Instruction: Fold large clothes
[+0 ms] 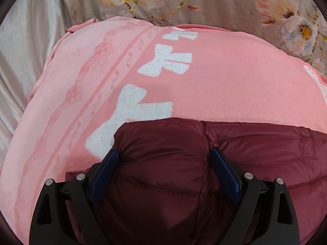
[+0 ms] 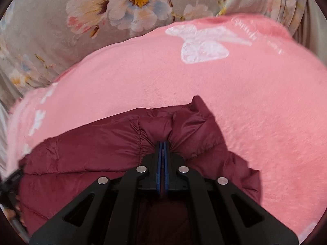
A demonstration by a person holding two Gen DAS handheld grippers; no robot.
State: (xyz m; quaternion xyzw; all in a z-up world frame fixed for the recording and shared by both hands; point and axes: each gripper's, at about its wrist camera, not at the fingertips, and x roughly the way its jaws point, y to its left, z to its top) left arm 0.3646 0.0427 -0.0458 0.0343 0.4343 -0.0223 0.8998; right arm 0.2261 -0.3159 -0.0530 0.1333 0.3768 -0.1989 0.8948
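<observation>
1. Here's the dark maroon quilted puffer jacket, lying on a pink plush blanket with white bow shapes, low in both wrist views.
2. Left gripper: its jaws stand spread wide, blue-padded fingers either side of a puffy quilted panel. The tips touch the fabric on both sides, but the panel between them bulges freely rather than being squeezed.
3. Over to the right gripper: its jaws are pressed nearly together, pinching a gathered fold of the maroon jacket. Creases in the fabric radiate out from the blue tips.
4. Just beyond that pinch, a corner of the jacket pokes up into a small peak against the pink blanket.
5. The right view is slightly blurred along the jacket's edges.
6. Behind the pink blanket, a grey plush cover printed with pink and white flowers fills the top of both views.
7. At the far left of the left view, pale satin-like cloth lies bunched beside the blanket.
</observation>
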